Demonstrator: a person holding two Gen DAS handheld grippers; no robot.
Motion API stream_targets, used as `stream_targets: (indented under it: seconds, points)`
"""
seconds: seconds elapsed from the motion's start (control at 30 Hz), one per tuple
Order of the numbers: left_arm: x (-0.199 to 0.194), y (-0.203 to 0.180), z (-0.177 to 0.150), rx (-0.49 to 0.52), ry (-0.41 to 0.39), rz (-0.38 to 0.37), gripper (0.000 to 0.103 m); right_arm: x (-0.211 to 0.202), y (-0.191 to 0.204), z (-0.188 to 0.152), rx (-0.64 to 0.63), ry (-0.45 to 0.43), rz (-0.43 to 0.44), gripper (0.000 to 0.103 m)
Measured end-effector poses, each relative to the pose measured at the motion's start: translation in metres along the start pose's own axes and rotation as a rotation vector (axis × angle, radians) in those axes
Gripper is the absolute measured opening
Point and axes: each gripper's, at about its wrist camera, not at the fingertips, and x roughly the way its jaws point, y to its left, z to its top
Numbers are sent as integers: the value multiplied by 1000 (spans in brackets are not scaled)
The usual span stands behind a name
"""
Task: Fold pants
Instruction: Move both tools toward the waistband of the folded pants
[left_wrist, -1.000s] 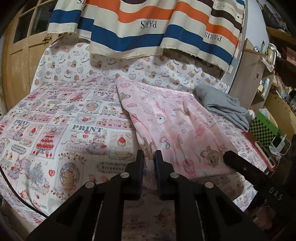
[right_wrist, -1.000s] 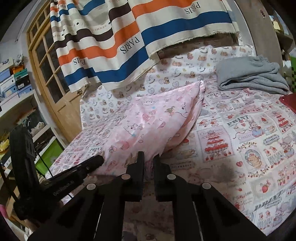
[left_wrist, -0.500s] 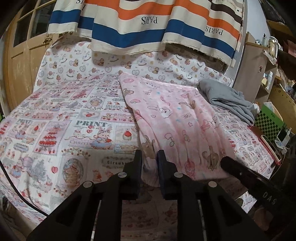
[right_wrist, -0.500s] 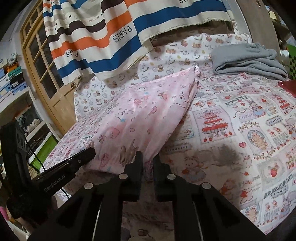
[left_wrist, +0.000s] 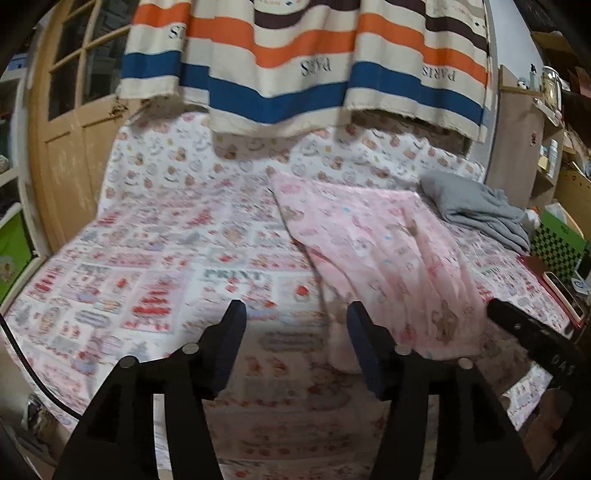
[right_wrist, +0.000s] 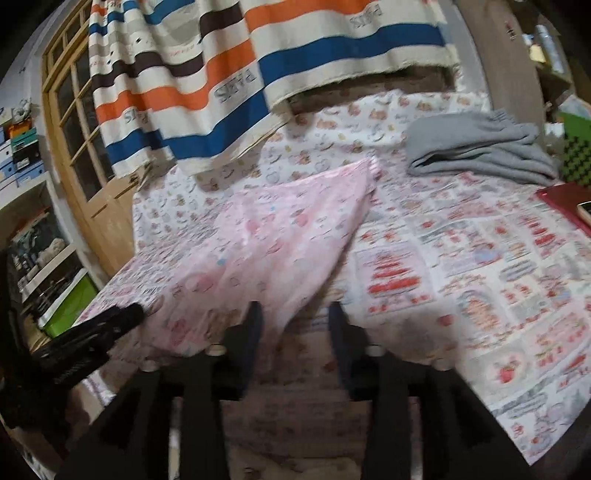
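Left wrist view: my left gripper (left_wrist: 293, 319) is hanging over the near edge of the bed (left_wrist: 155, 280), and its jaws have just been opening; they are standing apart with only the printed bedcover showing between them. The pink pants (left_wrist: 384, 258) are lying flat on the bed just to the right of this gripper, their near hem beside the right-hand finger; whether that finger is touching the cloth I cannot tell. My right gripper (left_wrist: 532, 332) is showing as a dark bar at the pants' right edge.

Right wrist view: my right gripper (right_wrist: 295, 321) is likewise released, its jaws having just been opening; the pants' (right_wrist: 273, 251) near corner is lying between the fingers, unpressed. My left gripper (right_wrist: 107, 325) is reaching in at the far left. A grey folded garment (right_wrist: 476, 147) is resting at the far right of the bed (right_wrist: 480, 266), and a striped cloth (right_wrist: 229, 74) is hanging behind. Beside the bed, a green bin (right_wrist: 68, 310) is sitting low under shelves; its contents are too blurred to make out.
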Motion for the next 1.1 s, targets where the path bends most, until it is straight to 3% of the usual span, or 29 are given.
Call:
stream_targets:
  seconds: [0.23,0.27,0.33,0.43,0.5,0.7,0.9,0.97,1.1]
  points:
    - [-11,16,20,17,-94,81,89,-14,-12,29,-40,-84,-35,53]
    - [-13,19,24,16,-106,84,97,-16,-14,33,-41,-93,-34,56]
    - [-14,23,30,8,-121,90,101,-19,-19,41,-32,-115,-35,65]
    - [-17,26,34,4,-147,106,102,-24,-25,48,-19,-143,-48,71]
    - [-16,26,36,16,-155,119,102,-25,-31,51,-7,-161,-53,89]
    - [-7,26,58,66,-188,143,102,-25,-47,75,-16,-181,-60,89]
    - [-1,33,114,53,-233,78,102,-19,-61,113,-2,-179,1,90]
    - [3,31,132,71,-245,67,102,-5,-62,131,-38,-129,33,90]
    - [18,25,158,95,-248,69,102,9,-58,152,-98,-132,5,90]
